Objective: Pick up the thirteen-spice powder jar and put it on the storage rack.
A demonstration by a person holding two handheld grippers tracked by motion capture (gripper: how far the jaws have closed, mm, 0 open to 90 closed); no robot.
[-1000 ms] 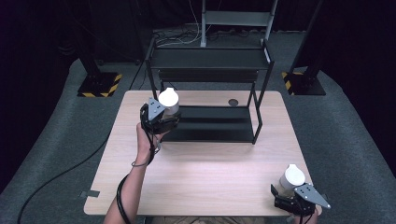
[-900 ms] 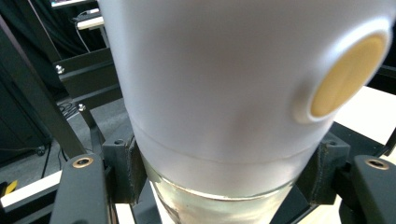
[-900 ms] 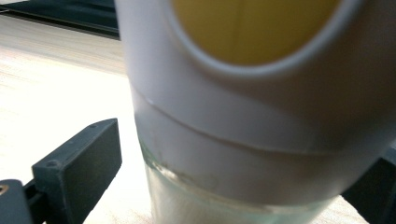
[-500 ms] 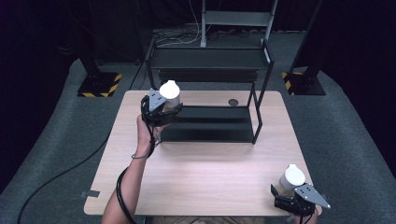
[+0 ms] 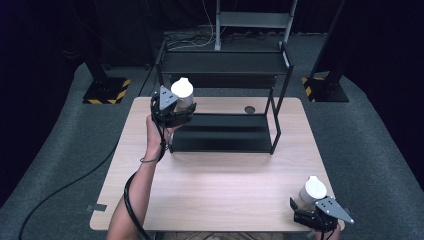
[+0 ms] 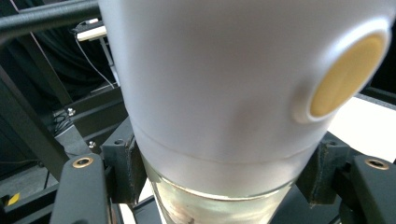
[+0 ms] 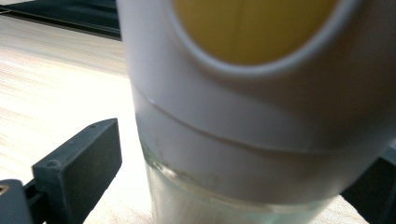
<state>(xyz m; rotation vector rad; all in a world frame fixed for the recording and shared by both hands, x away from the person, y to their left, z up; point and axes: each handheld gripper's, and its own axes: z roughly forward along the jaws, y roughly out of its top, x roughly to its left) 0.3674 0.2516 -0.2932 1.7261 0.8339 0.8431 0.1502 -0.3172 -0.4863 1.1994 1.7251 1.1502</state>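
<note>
A white-capped jar is pinched by the left gripper and has been carried closer to the rack; placement is judged imminent. Another jar remains clamped in the right gripper.

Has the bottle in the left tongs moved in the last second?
Yes. The bottle has drifted slightly toward the black rack, nearer its left post.

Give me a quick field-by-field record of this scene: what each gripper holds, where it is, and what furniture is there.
Left gripper: shut on a white-capped jar, held at the rack's left end
Right gripper: around a second white-capped jar at the table's near right corner; jaw contact unclear
Rack: black two-shelf rack at the far side of the table
Table: light wooden table
</note>
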